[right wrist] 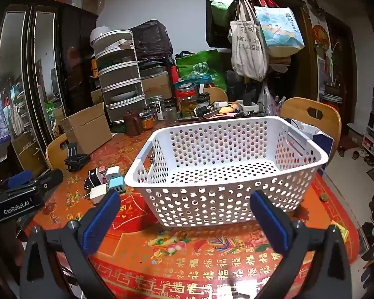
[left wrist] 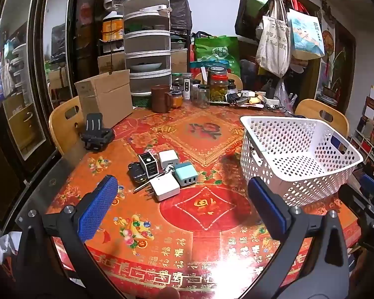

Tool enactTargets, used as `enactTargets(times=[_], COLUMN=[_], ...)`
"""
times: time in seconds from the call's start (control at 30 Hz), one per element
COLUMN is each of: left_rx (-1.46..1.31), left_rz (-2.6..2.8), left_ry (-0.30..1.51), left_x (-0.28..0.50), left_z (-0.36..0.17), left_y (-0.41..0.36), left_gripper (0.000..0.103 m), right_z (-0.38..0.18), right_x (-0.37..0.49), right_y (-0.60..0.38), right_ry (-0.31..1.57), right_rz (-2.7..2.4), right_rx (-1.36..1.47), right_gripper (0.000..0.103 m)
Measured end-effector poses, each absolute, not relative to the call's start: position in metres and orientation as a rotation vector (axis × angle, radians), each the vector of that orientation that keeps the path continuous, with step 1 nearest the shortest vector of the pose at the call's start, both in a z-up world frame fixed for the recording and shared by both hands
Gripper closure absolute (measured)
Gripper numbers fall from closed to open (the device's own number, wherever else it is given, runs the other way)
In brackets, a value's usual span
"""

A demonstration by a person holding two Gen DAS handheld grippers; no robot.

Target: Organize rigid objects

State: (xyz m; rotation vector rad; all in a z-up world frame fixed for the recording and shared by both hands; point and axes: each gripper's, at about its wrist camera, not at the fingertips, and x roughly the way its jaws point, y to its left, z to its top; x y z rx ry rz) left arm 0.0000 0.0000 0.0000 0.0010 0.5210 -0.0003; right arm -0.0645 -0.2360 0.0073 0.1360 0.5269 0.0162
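Since nothing lies inside it, basket [right wrist: 227, 172]: empty, centre frame.
Chargers [left wrist: 162, 172]: clustered centre-left, all unsorted.
Left gripper [left wrist: 182, 209]: jaws open, empty.
Right gripper [right wrist: 184, 221]: jaws open, empty.
Progress: seemingly unstarted.

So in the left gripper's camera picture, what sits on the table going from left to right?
Black clamp stand → black charger → teal charger → white basket.

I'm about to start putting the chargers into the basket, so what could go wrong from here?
The chargers lie huddled and touching, so closing the left tongs on one may knock its neighbours. The white charger has bare prongs that could snag. The empty, light-looking white basket might slide if bumped.
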Motion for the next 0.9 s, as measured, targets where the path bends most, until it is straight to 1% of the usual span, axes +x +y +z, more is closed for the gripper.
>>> enactTargets(times=[0.27, 0.9], left_rx=[-0.033, -0.010], left_rz=[-0.006, -0.008], left_ry=[0.519, 0.537], left_x=[0.0001, 0.0006], left_z=[-0.0012, -0.0082], left_y=[0.0055, -0.0017], left_gripper=[0.000, 0.000], right_z=[0.0076, 0.0083], right_x=[-0.0652, -0.0699], right_y=[-0.2368, -0.2306], right_ry=[0.516, 0.529], right_rz=[0.014, 0.095], right_rx=[0.135, 0.158], right_gripper=[0.000, 0.000])
